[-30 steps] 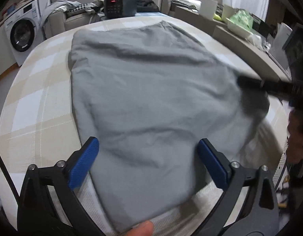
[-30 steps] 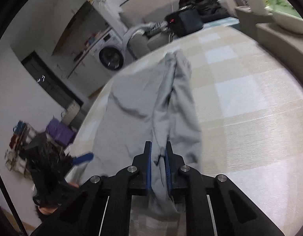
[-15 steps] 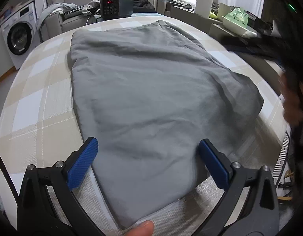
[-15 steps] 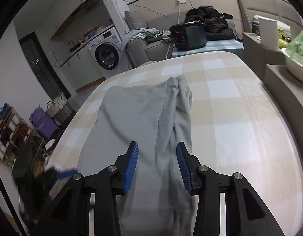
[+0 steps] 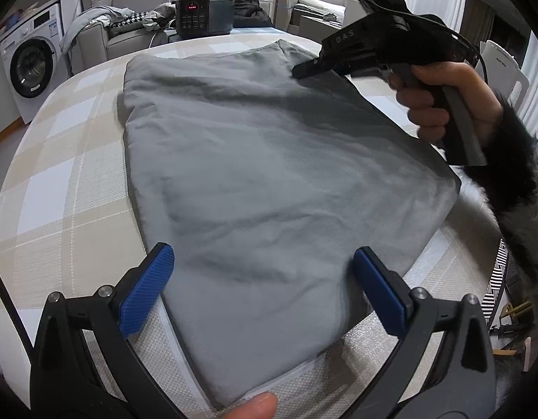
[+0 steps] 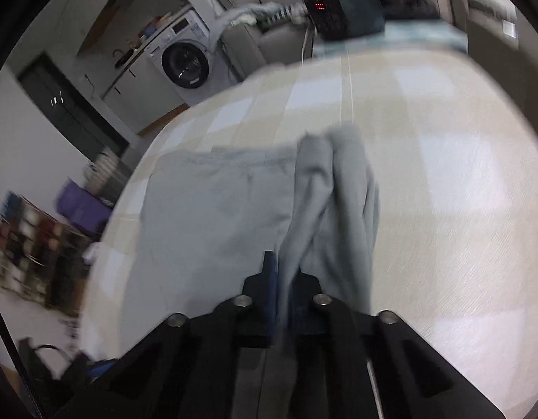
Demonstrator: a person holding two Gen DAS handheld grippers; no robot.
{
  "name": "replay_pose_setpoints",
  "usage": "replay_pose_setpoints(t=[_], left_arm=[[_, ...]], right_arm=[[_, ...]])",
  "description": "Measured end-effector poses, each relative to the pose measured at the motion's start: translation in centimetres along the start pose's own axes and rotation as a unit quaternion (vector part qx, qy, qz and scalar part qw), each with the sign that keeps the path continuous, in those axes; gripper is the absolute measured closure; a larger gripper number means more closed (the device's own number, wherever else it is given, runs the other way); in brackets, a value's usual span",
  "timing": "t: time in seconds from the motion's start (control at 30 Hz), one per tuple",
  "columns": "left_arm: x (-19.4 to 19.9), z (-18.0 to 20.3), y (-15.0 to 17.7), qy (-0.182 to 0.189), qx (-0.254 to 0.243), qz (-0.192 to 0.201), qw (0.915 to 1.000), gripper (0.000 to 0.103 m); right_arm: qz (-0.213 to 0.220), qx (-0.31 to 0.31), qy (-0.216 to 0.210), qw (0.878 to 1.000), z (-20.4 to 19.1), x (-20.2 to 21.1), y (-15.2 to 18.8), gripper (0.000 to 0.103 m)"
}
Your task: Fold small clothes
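Grey garment (image 6: 325, 209) fold sits pinched in right gripper (image 6: 284, 279); left gripper (image 5: 265, 289) spread.

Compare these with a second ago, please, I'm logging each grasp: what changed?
The right gripper let go of the grey garment, moved along its edge toward the far end, and its jaws have just been closing on the bunched fold there. The left gripper stayed open over the near end; the garment stayed flat.

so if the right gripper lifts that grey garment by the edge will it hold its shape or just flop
Probably flop: the grey garment already bunches into soft ridges where the right gripper pinches it. It looks thin and light, so it may drag across the tablecloth instead of lifting cleanly.
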State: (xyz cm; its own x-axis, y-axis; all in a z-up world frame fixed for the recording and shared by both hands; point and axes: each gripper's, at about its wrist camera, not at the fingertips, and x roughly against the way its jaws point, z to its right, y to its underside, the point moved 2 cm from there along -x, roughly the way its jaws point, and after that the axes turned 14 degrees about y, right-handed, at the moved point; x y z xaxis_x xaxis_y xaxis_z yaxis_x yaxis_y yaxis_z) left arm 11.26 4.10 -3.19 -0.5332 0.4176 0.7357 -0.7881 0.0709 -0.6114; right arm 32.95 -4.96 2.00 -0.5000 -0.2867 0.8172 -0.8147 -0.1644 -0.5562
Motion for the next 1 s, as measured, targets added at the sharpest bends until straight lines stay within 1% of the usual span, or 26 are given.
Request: replay_pose_setpoints(t=[0.03, 0.1, 0.13, 0.17, 0.2, 0.23, 0.3, 0.37, 0.4, 0.43, 0.5, 0.57, 0.63, 0.67, 0.7, 0.73, 0.8, 0.83, 0.87, 0.93, 0.97, 1.0], left_arm=[[0.0, 0.0, 0.0, 0.002, 0.001, 0.001, 1.0, 0.002], [0.1, -0.1, 0.0, 0.005, 0.003, 0.003, 1.0, 0.002], [0.1, -0.1, 0.0, 0.007, 0.003, 0.004, 1.0, 0.002], [0.2, 0.0, 0.0, 0.007, 0.003, 0.004, 1.0, 0.002], [0.1, 0.0, 0.0, 0.006, 0.003, 0.003, 1.0, 0.002], [0.1, 0.1, 0.0, 0.005, 0.002, 0.003, 1.0, 0.002], [0.2, 0.1, 0.0, 0.004, 0.002, 0.002, 1.0, 0.002], [0.1, 0.0, 0.0, 0.005, 0.002, 0.003, 1.0, 0.002], [0.1, 0.0, 0.0, 0.004, 0.002, 0.002, 1.0, 0.002], [0.1, 0.0, 0.0, 0.005, 0.003, 0.003, 1.0, 0.002], [0.1, -0.1, -0.1, 0.004, 0.003, 0.002, 1.0, 0.002], [0.0, 0.0, -0.1, 0.002, 0.003, 0.001, 1.0, 0.002], [-0.1, 0.0, -0.2, -0.001, 0.001, 0.0, 1.0, 0.002], [-0.1, 0.0, -0.2, -0.002, 0.0, -0.001, 1.0, 0.002], [-0.2, 0.0, -0.2, -0.002, 0.0, -0.002, 1.0, 0.001], [-0.2, 0.0, -0.2, -0.003, -0.001, -0.002, 1.0, 0.001], [-0.2, 0.0, -0.2, -0.003, -0.002, -0.003, 1.0, 0.002], [-0.2, 0.0, -0.2, -0.003, -0.003, -0.003, 1.0, 0.001], [-0.2, 0.0, -0.1, -0.004, -0.003, -0.003, 1.0, 0.002], [-0.2, 0.0, -0.1, -0.002, -0.003, -0.002, 1.0, 0.001], [-0.1, 0.0, -0.1, -0.001, -0.002, -0.002, 1.0, 0.002], [-0.1, -0.1, -0.1, -0.001, -0.002, -0.001, 1.0, 0.002]], right_arm=[[0.012, 0.007, 0.012, 1.0, -0.2, 0.4, -0.1, 0.098], [0.027, 0.026, 0.06, 0.997, -0.7, 0.6, -0.4, 0.098], [0.025, 0.04, 0.094, 0.994, -0.8, 0.0, -0.4, 0.095], [0.006, 0.045, 0.108, 0.993, -0.5, -0.9, -0.3, 0.094], [-0.01, 0.038, 0.103, 0.994, -0.2, -1.4, -0.2, 0.094], [-0.012, 0.022, 0.093, 0.995, 0.3, -1.3, -0.2, 0.092], [0.002, 0.0, 0.087, 0.996, 1.0, 0.6, 0.3, 0.089], [0.023, 0.0, 0.082, 0.996, 1.0, 3.0, 1.3, 0.086], [0.033, 0.003, 0.072, 0.997, 0.8, 4.4, 2.2, 0.08], [0.042, 0.007, 0.061, 0.997, 0.6, 5.7, 3.1, 0.072], [0.057, 0.021, 0.045, 0.997, -0.5, 7.9, 5.7, 0.066], [0.065, 0.051, 0.031, 0.996, -1.9, 9.5, 8.7, 0.066], [0.065, 0.082, 0.008, 0.994, -3.4, 10.0, 11.5, 0.066], [0.062, 0.093, 0.003, 0.994, -3.8, 10.0, 12.5, 0.066], [0.057, 0.112, 0.006, 0.992, -4.2, 9.6, 13.7, 0.065], [0.052, 0.125, 0.018, 0.991, -4.4, 9.0, 14.6, 0.065], [0.045, 0.132, 0.039, 0.989, -3.9, 8.0, 15.6, 0.066], [0.057, 0.134, 0.034, 0.989, -3.6, 8.3, 16.0, 0.066], [0.066, 0.136, 0.039, 0.988, -3.1, 8.8, 16.3, 0.066], [0.069, 0.135, 0.069, 0.986, -1.9, 9.4, 16.9, 0.066], [0.068, 0.122, 0.062, 0.988, -0.7, 9.8, 17.2, 0.065], [0.067, 0.11, 0.067, 0.989, 0.0, 10.4, 18.0, 0.052]])
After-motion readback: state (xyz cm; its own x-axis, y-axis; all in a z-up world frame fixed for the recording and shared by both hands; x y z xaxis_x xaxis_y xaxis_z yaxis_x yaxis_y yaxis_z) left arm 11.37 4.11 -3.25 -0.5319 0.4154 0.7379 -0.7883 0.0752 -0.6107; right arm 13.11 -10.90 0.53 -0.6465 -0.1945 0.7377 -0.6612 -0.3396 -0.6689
